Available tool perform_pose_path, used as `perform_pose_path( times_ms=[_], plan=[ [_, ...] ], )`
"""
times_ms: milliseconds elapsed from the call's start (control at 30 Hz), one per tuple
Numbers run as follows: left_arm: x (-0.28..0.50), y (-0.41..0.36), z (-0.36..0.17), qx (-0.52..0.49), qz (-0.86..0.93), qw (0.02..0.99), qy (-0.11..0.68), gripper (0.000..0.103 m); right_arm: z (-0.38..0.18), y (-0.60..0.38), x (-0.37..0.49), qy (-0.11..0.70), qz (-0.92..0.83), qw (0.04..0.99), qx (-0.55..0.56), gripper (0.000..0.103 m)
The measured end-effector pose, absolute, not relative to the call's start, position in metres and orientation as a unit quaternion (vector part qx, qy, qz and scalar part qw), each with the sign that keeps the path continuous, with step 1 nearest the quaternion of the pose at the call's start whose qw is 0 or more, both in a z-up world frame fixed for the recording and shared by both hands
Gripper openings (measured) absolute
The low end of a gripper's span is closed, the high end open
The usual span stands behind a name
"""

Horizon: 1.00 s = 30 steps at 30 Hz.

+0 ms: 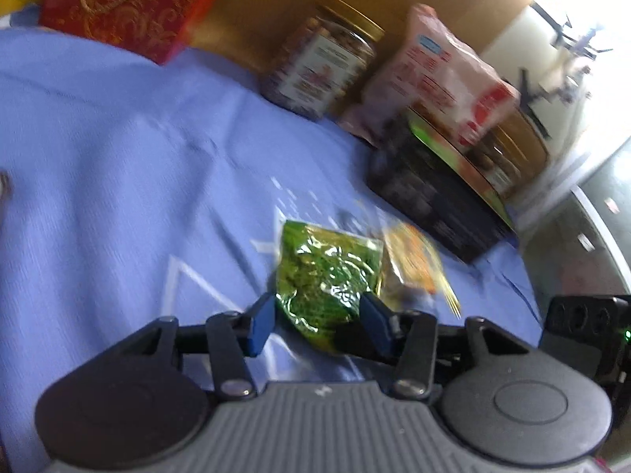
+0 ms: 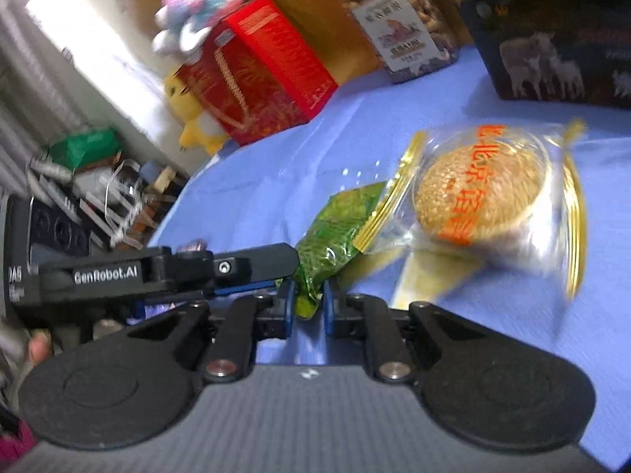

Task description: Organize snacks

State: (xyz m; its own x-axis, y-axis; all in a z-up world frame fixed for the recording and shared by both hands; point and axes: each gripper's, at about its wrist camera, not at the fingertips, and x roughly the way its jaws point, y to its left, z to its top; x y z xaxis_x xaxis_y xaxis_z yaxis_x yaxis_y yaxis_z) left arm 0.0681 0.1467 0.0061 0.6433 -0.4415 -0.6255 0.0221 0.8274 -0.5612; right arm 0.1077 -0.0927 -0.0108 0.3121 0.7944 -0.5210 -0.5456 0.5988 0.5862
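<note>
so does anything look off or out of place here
Yes: both grippers are on one green foil packet. The left gripper straddles its body while the right gripper pinches a crumpled corner. The clear pastry packet lies overlapping it, set apart from the boxes and the nut jar.

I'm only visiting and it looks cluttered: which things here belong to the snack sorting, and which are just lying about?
Part of the job:
- green packet, between both grippers
- clear-wrapped round cake
- nut jar
- dark box
- pink bag
- red box

Just lying about:
- plush toys
- floor clutter
- blue cloth underneath
</note>
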Motion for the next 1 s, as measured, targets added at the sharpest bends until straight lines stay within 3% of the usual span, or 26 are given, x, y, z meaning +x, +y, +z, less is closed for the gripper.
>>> perform_pose_path(
  times_ms=[300,800,1000],
  plan=[
    [0.029,0.099,0.007,-0.218,-0.186,0.866,0.410,0.048,-0.005,-0.127,0.036,0.334,0.422,0.842,0.045,0.017],
    [0.031,0.037,0.009,-0.150,-0.228,0.864,0.424,0.048,-0.014,-0.173,0.005,0.306,0.350,0.882,0.072,0.017],
    [0.033,0.028,0.011,-0.128,-0.235,0.865,0.424,0.058,-0.016,-0.177,0.006,0.305,0.350,0.883,0.076,0.017]
  ],
)
